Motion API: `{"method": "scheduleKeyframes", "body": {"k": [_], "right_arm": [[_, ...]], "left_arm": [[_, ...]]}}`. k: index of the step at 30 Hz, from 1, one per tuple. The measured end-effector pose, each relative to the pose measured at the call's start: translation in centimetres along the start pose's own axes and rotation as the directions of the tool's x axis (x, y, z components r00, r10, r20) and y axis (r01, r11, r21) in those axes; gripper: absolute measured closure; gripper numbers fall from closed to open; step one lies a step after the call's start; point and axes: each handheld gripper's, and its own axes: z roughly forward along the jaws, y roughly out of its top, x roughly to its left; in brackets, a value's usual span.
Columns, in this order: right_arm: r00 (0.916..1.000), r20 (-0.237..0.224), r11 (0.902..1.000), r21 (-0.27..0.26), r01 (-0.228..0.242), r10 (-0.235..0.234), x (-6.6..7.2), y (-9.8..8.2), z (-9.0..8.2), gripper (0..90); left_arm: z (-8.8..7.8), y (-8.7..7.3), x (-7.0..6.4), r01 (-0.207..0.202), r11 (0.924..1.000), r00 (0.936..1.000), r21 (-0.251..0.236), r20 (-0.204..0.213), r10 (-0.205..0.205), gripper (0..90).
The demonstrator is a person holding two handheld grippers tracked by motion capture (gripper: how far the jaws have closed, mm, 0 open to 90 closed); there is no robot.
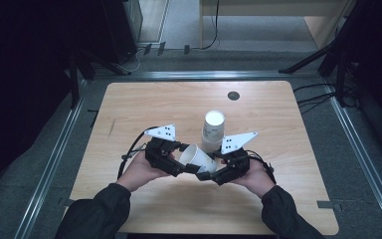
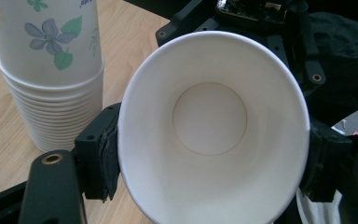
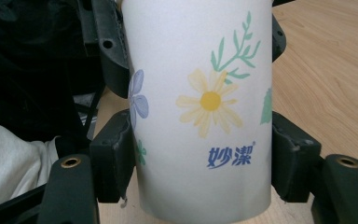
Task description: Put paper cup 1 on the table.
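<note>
While the right gripper [image 1: 214, 174] clamps the white flower-printed paper cup [image 1: 199, 158] near its base, the left gripper [image 1: 181, 167] pinches its rim; the cup stack [image 1: 213, 130] stands at one o'clock.

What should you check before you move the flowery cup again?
1. Right gripper pads press both sides of the paper cup: ok.
2. Left gripper pads touch the cup's rim on both sides: ok.
3. Cup's mouth round, not crushed: not ok, squeezed slightly oval.
4. Cup empty inside: ok.
5. Stack of cups stands upright, apart from the held cup: ok.
6. Bare table to set it down: ok.
</note>
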Motion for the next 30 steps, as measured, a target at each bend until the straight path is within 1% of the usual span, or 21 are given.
{"method": "scheduleKeyframes", "body": {"k": [5, 6, 7, 8, 10, 13, 14, 16, 17, 18, 20, 21, 23, 24, 25, 27, 28, 30], "right_arm": [[0.9999, 0.009, 0.9999, -0.005, 0.009, -0.009, 0.0, 0.0, 0.0, 32.2], [0.9998, 0.014, 0.9999, -0.007, 0.013, -0.012, 0.1, 0.0, 0.0, 32.0], [0.9998, 0.018, 1.0, -0.004, 0.009, -0.009, 0.1, 0.1, 0.0, 31.5], [0.9997, 0.024, 1.0, 0.0, 0.005, -0.005, 0.0, 0.0, 0.0, 30.3], [0.9998, 0.021, 1.0, 0.004, -0.003, 0.003, -0.1, 0.0, 0.0, 29.1], [0.9998, 0.019, 1.0, -0.002, -0.006, 0.006, 0.0, 0.0, 0.0, 28.0], [0.9998, 0.021, 1.0, -0.005, -0.004, 0.004, 0.0, 0.0, 0.0, 27.2], [0.9998, 0.021, 1.0, 0.005, -0.004, 0.004, 0.0, 0.0, 0.0, 24.7], [0.9996, 0.027, 0.9999, 0.012, -0.001, 0.0, -0.1, 0.0, 0.0, 23.8], [0.9993, 0.037, 0.9998, 0.021, -0.002, 0.001, 0.0, -0.1, 0.0, 23.4], [0.9986, 0.053, 0.9993, 0.036, 0.005, -0.007, 0.0, -0.2, 0.1, 22.6], [0.9986, 0.052, 0.9993, 0.038, 0.006, -0.008, 0.0, -0.2, 0.1, 22.1], [0.9984, 0.057, 0.999, 0.043, 0.004, -0.007, 0.0, -0.3, 0.0, 21.8], [0.998, 0.063, 0.9988, 0.048, 0.002, -0.005, -0.1, -0.3, 0.1, 21.6], [0.9974, 0.071, 0.9984, 0.056, 0.007, -0.011, -0.1, -0.4, 0.1, 21.5], [0.9959, 0.09, 0.9971, 0.076, 0.0, -0.007, -0.3, -0.7, 0.0, 21.6], [0.995, 0.1, 0.9967, 0.081, -0.007, -0.001, -0.3, -0.8, 0.0, 21.6], [0.9909, 0.134, 0.9961, 0.088, -0.002, -0.01, -0.4, -1.0, -0.2, 21.6]], "left_arm": [[-0.1, 0.0, 0.0, -0.006, 1.0, 1.0, 0.004, -0.003, 0.006, 23.8], [-0.1, 0.0, 0.0, -0.011, 0.9999, 0.9999, 0.005, -0.011, 0.011, 23.8], [-0.2, 0.0, 0.0, -0.015, 0.9999, 0.9998, 0.003, -0.014, 0.015, 23.8], [-0.3, 0.0, 0.0, -0.01, 0.9999, 0.9999, -0.001, -0.008, 0.01, 23.9], [-0.4, 0.1, 0.0, -0.011, 0.9999, 0.9999, -0.006, -0.01, 0.011, 24.0], [-0.7, 0.1, 0.2, -0.011, 0.9999, 0.9999, -0.006, -0.01, 0.011, 24.1], [-0.9, 0.1, 0.2, -0.015, 0.9999, 0.9997, -0.007, -0.02, 0.014, 24.0], [-1.3, 0.1, 0.3, -0.015, 0.9998, 0.9996, -0.011, -0.023, 0.015, 24.0], [-1.5, 0.1, 0.4, -0.011, 0.9997, 0.9996, -0.021, -0.027, 0.01, 24.0], [-1.8, 0.1, 0.5, -0.006, 0.9997, 0.9997, -0.023, -0.024, 0.006, 24.0], [-2.3, 0.1, 0.6, -0.003, 0.9996, 0.9994, -0.027, -0.034, 0.003, 24.0], [-2.5, 0.1, 0.7, 0.0, 0.9997, 0.9993, -0.025, -0.036, -0.001, 24.0], [-2.9, 0.2, 0.8, -0.005, 0.9999, 0.9984, -0.011, -0.057, 0.005, 24.0], [-3.1, 0.2, 0.8, -0.008, 0.9999, 0.9982, -0.01, -0.06, 0.008, 24.0], [-3.4, 0.2, 0.9, -0.001, 1.0, 0.9985, -0.009, -0.055, 0.001, 24.0], [-3.9, 0.1, 1.0, 0.0, 1.0, 0.9977, -0.006, -0.068, -0.001, 24.0], [-4.0, 0.1, 1.1, 0.002, 1.0, 0.9978, -0.002, -0.067, -0.002, 24.0], [-4.4, 0.0, 1.3, 0.002, 1.0, 0.9974, 0.001, -0.073, -0.002, 24.0]]}}
